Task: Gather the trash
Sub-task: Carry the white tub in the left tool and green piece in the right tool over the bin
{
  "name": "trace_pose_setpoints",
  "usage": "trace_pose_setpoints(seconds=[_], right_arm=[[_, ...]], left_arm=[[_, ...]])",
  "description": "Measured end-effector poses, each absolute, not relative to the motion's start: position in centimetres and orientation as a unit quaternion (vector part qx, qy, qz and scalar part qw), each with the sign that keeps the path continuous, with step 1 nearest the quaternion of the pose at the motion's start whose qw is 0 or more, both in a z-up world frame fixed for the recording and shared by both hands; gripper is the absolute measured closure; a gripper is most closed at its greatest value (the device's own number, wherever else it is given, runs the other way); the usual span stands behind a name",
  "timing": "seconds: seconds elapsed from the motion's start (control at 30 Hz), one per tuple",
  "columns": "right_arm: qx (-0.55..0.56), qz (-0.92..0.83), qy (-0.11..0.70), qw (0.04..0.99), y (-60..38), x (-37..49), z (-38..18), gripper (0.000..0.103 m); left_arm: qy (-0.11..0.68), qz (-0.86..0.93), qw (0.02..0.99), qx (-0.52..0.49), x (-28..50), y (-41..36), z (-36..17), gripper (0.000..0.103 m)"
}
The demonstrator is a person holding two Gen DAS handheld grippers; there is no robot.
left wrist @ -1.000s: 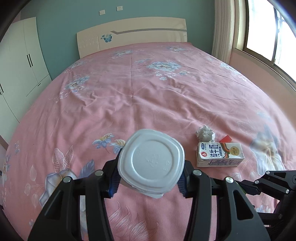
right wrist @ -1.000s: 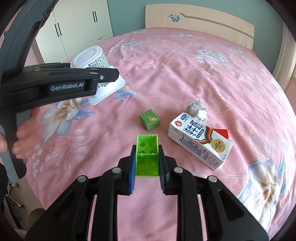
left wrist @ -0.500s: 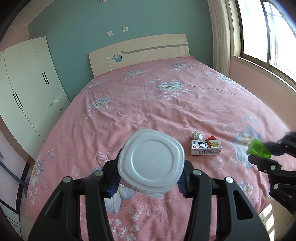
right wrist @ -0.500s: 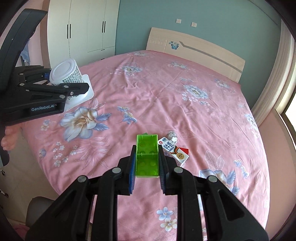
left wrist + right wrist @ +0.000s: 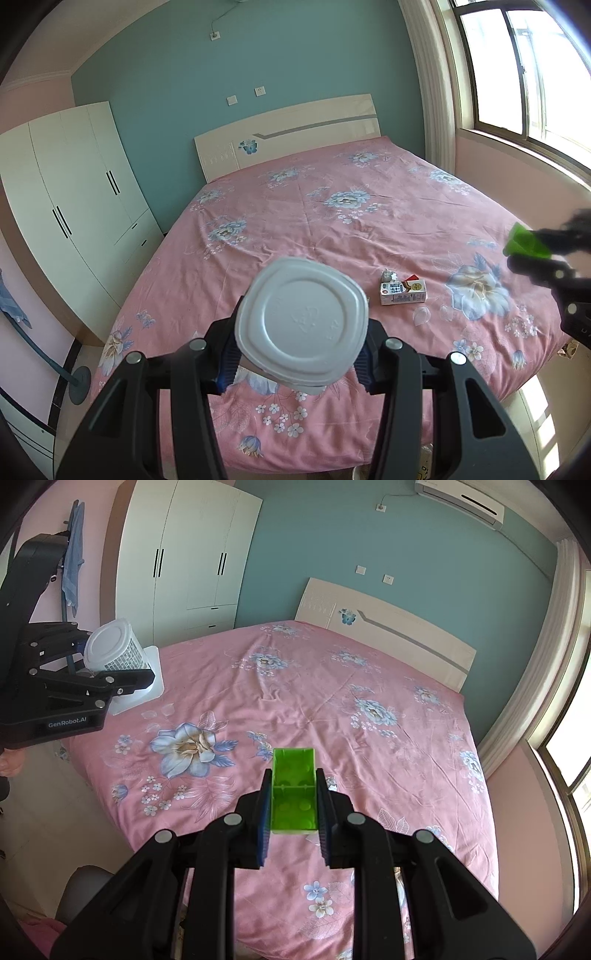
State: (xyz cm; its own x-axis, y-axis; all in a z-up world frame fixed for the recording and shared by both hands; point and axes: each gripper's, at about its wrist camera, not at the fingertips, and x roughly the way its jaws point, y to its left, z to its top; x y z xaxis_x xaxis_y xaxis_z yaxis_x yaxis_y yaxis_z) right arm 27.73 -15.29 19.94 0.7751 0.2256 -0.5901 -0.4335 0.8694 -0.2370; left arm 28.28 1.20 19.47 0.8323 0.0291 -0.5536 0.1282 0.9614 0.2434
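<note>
My left gripper (image 5: 295,354) is shut on a white plastic cup (image 5: 301,319), held bottom toward the camera high above the bed's foot; the cup also shows in the right wrist view (image 5: 114,648). My right gripper (image 5: 293,805) is shut on a green toy brick (image 5: 294,792), also raised above the bed; the brick shows blurred in the left wrist view (image 5: 526,242). A milk carton (image 5: 402,291), a crumpled foil ball (image 5: 388,274) and a red scrap (image 5: 412,277) lie on the pink bedspread (image 5: 332,221), far below both grippers.
White wardrobe (image 5: 66,206) stands left of the bed, headboard (image 5: 288,136) at the far wall, window (image 5: 524,74) on the right. A dark round base (image 5: 79,380) sits on the floor at left. The bed's foot edge is just below both grippers.
Both grippers have pulled back and risen away from the bed, each keeping its hold. The carton and foil ball look smaller and farther off.
</note>
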Motion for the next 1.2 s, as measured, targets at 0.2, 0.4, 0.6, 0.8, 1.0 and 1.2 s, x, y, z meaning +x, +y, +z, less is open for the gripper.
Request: trace_pose_setpoints(seconds=[0.2, 0.4, 0.6, 0.8, 1.0, 1.2], right_arm=[[-0.191, 0.176, 0.262, 0.929, -15.3, 23.9, 22.6, 0.08], [-0.203, 0.176, 0.245, 0.932, -15.6, 20.6, 24.4, 0.081], [-0.2, 0.178, 0.235, 0.934, -16.0, 18.5, 25.4, 0.08], [-0.206, 0.183, 0.234, 0.933, -16.2, 16.9, 25.2, 0.081], [-0.213, 0.189, 0.244, 0.927, -15.9, 16.1, 24.2, 0.08], [-0.211, 0.2, 0.266, 0.919, -15.7, 16.0, 21.6, 0.08]], left_arm=[[0.281, -0.031, 0.949, 0.143, 24.4, 0.9, 21.7, 0.051], [0.271, -0.031, 0.95, 0.15, 21.4, 0.7, 23.1, 0.051], [0.269, -0.039, 0.951, 0.15, 19.2, 0.8, 23.7, 0.051], [0.275, -0.046, 0.947, 0.159, 18.1, 0.6, 23.2, 0.051], [0.288, -0.054, 0.942, 0.165, 17.5, 0.5, 21.9, 0.051], [0.316, -0.062, 0.93, 0.174, 17.6, 0.2, 18.9, 0.051]])
